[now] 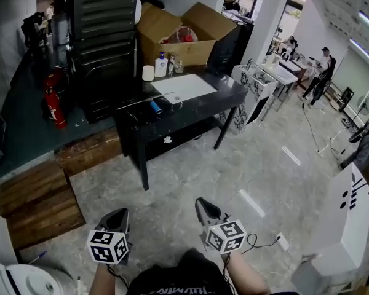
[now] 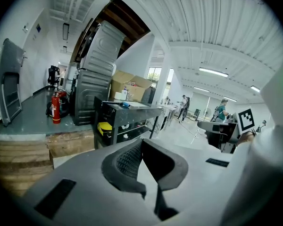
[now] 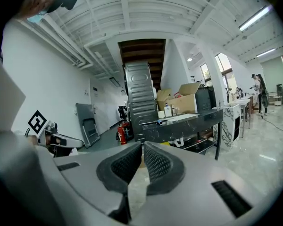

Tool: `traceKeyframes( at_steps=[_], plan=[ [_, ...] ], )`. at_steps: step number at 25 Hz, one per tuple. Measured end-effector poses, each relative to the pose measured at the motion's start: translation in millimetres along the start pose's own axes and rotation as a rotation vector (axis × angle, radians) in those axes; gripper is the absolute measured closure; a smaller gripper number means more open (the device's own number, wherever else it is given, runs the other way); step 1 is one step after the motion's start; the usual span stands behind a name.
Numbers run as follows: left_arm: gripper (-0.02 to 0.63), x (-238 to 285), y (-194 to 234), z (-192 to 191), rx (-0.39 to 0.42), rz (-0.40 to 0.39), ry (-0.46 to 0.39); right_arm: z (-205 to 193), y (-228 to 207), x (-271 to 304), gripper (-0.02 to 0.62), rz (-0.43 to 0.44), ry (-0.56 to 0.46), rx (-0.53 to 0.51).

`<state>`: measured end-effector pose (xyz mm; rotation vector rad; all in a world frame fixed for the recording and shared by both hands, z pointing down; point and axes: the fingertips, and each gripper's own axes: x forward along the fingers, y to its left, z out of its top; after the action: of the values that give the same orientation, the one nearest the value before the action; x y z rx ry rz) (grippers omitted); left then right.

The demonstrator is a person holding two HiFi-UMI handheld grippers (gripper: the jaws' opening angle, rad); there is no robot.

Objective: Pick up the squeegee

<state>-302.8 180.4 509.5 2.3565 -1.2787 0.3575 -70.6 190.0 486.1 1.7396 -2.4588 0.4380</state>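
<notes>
- Left tongs (image 2: 141,144): pressed together, nothing between them, held low above the floor.
- Right tongs (image 3: 142,146): pressed together, empty, level with the left pair.
- Squeegee (image 1: 152,106): lies on the black desk (image 1: 200,106) near its front left edge, just beside a white panel (image 1: 183,88), well apart from both tongs.

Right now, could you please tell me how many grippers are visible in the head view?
2. The left gripper sits bottom left, the right gripper bottom centre beside it; both have shut, empty jaws. None seems hidden.
</notes>
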Motion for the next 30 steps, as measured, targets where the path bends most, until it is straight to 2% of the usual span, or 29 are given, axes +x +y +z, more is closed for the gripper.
traceKeyframes(
  at_steps=[6,12,22,30],
  plan=[
    [0.586,13,-2,-1,-0.012,-0.007,0.001,-8,-18,11,0.546,0.002,0.007,0.026],
    [0.586,62,7,10,-0.032,0.047,0.021,3,-68,66,0.546,0.034,0.008,0.034],
    [0.586,205,3,100,-0.022,0.156,0.001,70,-212,177,0.546,0.095,-0.02,0.063],
    [0.586,301,-13,158,-0.035,0.236,-0.034,107,-310,232,0.546,0.146,-0.02,0.05]
  ],
)
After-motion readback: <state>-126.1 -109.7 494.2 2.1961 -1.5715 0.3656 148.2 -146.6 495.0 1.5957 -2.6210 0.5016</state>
